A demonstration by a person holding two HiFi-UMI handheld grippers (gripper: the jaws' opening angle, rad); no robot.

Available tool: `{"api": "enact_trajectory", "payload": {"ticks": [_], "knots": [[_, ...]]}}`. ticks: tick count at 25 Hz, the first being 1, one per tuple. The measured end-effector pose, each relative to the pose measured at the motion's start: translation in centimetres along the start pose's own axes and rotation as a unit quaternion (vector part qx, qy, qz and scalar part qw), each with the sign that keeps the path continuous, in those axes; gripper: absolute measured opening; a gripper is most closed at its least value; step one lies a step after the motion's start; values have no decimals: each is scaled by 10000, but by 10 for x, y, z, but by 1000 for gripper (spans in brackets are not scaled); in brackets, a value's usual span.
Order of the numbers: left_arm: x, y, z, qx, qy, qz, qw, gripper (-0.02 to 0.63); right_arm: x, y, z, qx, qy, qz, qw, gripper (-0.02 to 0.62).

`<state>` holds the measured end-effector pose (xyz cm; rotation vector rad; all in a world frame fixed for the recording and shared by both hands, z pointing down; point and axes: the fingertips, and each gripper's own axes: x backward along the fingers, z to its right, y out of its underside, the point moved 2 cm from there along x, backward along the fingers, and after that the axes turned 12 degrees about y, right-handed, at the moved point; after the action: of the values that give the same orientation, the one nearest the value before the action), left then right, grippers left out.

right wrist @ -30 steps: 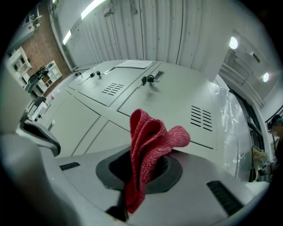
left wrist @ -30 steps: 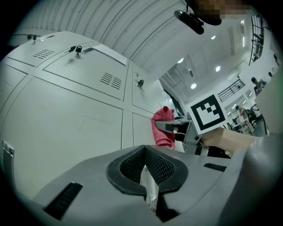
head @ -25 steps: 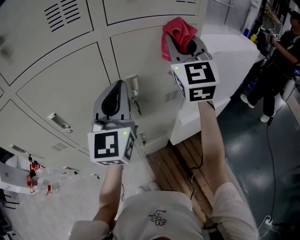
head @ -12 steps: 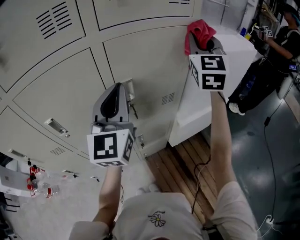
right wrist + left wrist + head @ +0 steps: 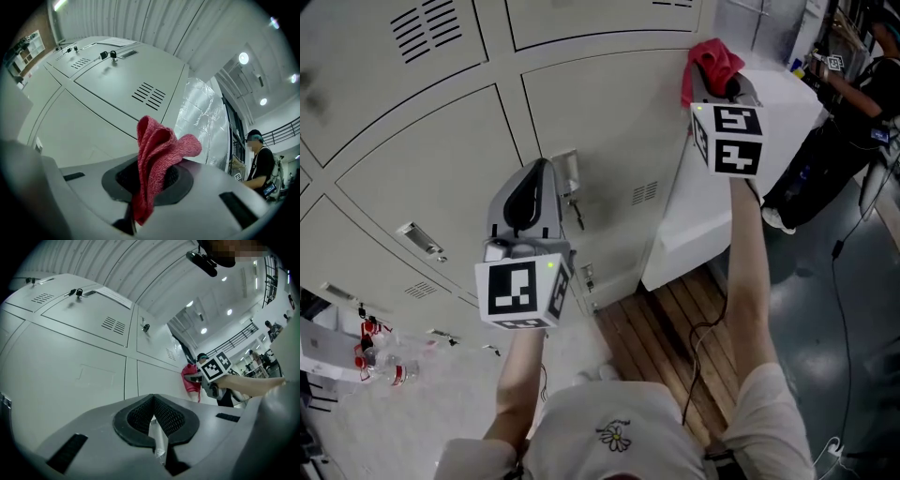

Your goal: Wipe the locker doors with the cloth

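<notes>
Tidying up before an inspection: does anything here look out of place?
Yes: plastic bottles lie tipped over on the floor beside the lockers, at the head view's lower left. The red cloth is bunched in the right gripper, as expected.

Head view down; gripper views close, seemingly upward; all share locker doors [image 5: 600,131].

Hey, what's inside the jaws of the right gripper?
A red cloth, clamped in the right gripper and bunched up above it. The part pinched between the pads is hidden.
</notes>
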<state>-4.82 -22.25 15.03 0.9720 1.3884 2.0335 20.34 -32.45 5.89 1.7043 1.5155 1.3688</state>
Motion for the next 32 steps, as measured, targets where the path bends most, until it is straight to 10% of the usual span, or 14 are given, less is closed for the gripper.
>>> {"api": "enact_trajectory", "payload": {"ticks": [14, 32], "knots": [[29, -6, -24, -72, -297, -40, 9995, 15, 118, -113, -113, -995, -1764, 1498, 9677, 32], [42, -5, -41, -120, -469, -94, 9988, 15, 108, -82, -214, -479, -1917, 1363, 9708, 32]]}}
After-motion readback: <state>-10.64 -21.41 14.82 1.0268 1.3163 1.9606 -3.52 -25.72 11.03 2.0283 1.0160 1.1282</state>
